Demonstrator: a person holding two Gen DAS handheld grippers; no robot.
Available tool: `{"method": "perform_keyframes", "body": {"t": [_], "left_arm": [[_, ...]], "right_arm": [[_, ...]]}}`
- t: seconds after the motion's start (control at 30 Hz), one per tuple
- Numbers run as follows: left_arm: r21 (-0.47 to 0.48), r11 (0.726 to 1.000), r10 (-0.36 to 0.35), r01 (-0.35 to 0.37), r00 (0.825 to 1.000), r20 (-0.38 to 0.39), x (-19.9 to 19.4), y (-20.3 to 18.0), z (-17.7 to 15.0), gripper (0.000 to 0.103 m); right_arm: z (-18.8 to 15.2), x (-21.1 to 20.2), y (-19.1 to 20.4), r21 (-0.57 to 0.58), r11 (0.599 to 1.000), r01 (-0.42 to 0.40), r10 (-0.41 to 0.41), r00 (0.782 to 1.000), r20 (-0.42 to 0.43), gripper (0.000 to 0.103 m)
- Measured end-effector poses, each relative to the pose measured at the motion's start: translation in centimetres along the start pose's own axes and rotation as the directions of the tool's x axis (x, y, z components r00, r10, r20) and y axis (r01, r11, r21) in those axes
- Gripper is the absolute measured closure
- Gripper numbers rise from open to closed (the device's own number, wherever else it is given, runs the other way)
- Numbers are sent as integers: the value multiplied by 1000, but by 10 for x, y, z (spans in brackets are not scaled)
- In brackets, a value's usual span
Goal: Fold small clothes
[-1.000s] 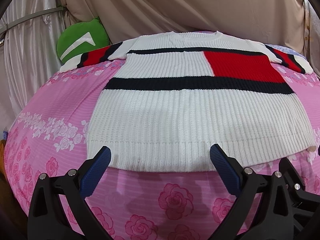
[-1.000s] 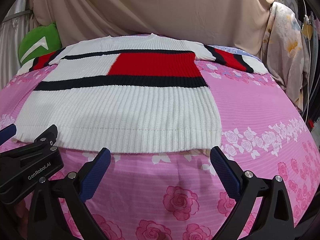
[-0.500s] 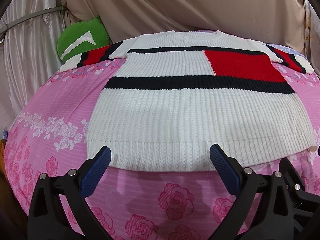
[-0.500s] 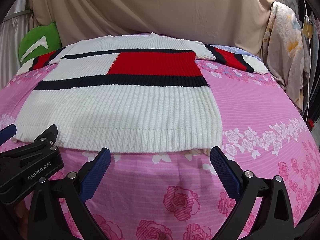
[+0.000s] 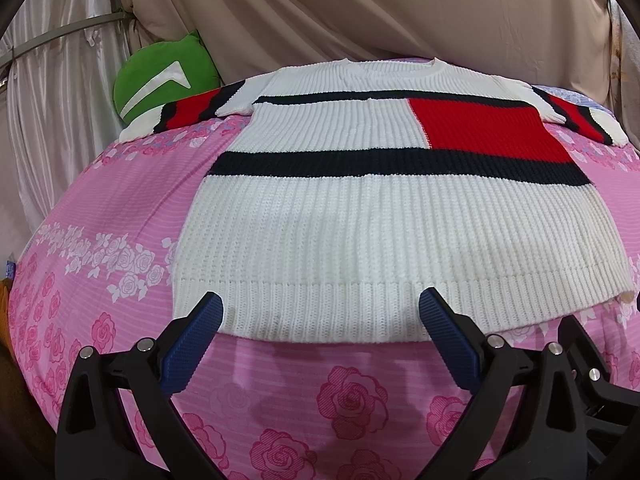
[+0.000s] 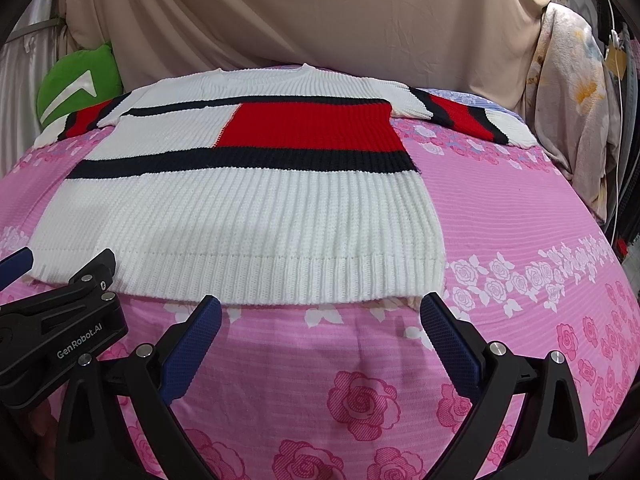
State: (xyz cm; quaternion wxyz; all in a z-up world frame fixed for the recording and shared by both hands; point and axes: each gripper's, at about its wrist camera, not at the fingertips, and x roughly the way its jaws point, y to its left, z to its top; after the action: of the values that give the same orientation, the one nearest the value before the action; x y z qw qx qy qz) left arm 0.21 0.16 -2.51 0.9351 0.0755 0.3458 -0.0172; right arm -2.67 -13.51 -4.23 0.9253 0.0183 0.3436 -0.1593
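A white knit sweater (image 5: 360,232) with navy stripes and a red block lies flat and spread out on the pink floral bed sheet (image 5: 100,208), neck away from me, both sleeves stretched sideways. It also shows in the right wrist view (image 6: 248,220). My left gripper (image 5: 320,312) is open and empty, its blue pads just at the sweater's near hem, left half. My right gripper (image 6: 320,312) is open and empty, just short of the hem near its right corner. The left gripper's body (image 6: 60,320) shows at the lower left of the right wrist view.
A green cushion (image 5: 160,76) lies at the far left behind the left sleeve. Beige drapes (image 5: 360,12) hang behind the bed. A floral cloth (image 6: 568,100) and cables (image 6: 620,120) hang at the right. The sheet (image 6: 520,220) extends right of the sweater.
Almost nothing has moved. Both grippers stay open at the near hem; the view has only drifted very slightly.
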Motion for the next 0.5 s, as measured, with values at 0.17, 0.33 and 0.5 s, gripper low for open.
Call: {"method": "perform_keyframes", "body": {"t": [0.17, 0.33, 0.5], "left_arm": [[0, 1000, 0, 0, 1000, -1, 1, 0, -1, 7], [0, 1000, 1, -1, 1000, -3, 1, 1, -3, 7], [2, 1000, 3, -3, 1000, -6, 2, 0, -3, 7]], "right_arm": [[-1, 0, 0, 0, 1000, 1, -1, 1000, -1, 5], [2, 1, 0, 0, 1000, 0, 0, 1000, -2, 5], [-2, 0, 0, 0, 1000, 1, -1, 1000, -3, 5]]}}
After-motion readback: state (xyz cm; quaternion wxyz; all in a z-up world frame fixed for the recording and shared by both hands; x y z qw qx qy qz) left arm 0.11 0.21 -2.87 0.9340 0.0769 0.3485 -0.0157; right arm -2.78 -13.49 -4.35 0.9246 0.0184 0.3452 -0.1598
